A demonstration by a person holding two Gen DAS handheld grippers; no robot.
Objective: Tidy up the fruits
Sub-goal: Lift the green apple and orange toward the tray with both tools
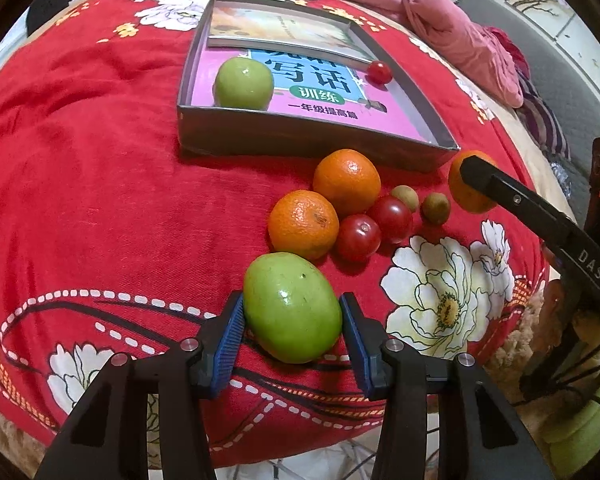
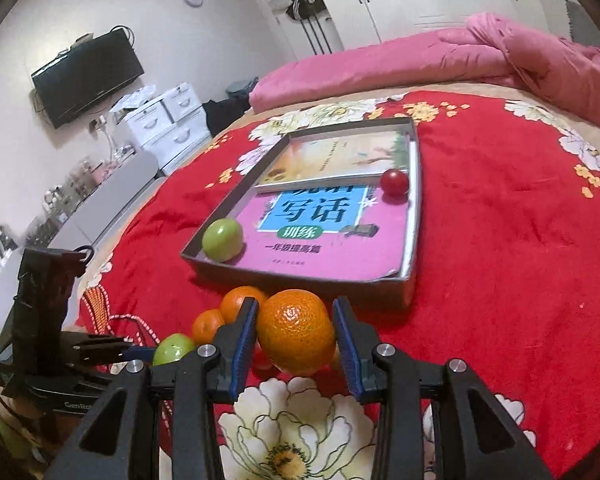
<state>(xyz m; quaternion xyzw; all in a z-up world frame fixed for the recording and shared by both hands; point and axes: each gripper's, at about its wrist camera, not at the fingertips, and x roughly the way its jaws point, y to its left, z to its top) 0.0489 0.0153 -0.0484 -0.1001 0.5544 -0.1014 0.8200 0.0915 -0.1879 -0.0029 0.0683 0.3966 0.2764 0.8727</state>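
Left gripper (image 1: 293, 316): blue pads pinch a large green fruit (image 1: 292, 307) on both sides; the fruit sits low over the red floral bedspread (image 1: 80, 184), whether it touches the cloth cannot be told. Right gripper (image 2: 295, 334): pads clamp an orange mandarin (image 2: 297, 331) from left and right; it appears lifted off the cloth, above a white flower print.

Loose pile on the bedspread, just past the left gripper: two more mandarins, the near one (image 1: 303, 224) and the far one (image 1: 347, 182), touching each other; two cherry tomatoes, front (image 1: 358, 237) and back (image 1: 392, 218), side by side to their right; two small brown-green fruits, one (image 1: 406, 197) behind the tomatoes and one (image 1: 435, 208) slightly apart. The held mandarin also shows in the left view at the right edge of the pile, partly behind a black finger.

Grey shallow box (image 1: 312, 140) lies beyond the pile on the bedspread, with a pink-and-blue workbook (image 1: 328, 96) flat inside and a second book (image 1: 284, 26) stacked at the far end. Inside the box: one green apple-like fruit (image 1: 243, 83) at the near left corner on the workbook, one cherry tomato (image 1: 379, 73) at the right wall.

Pink quilt (image 2: 480, 52) bunched at the bed's far side. Wall TV (image 2: 88, 76) and white drawers (image 2: 168, 120) off to the left in the right view.
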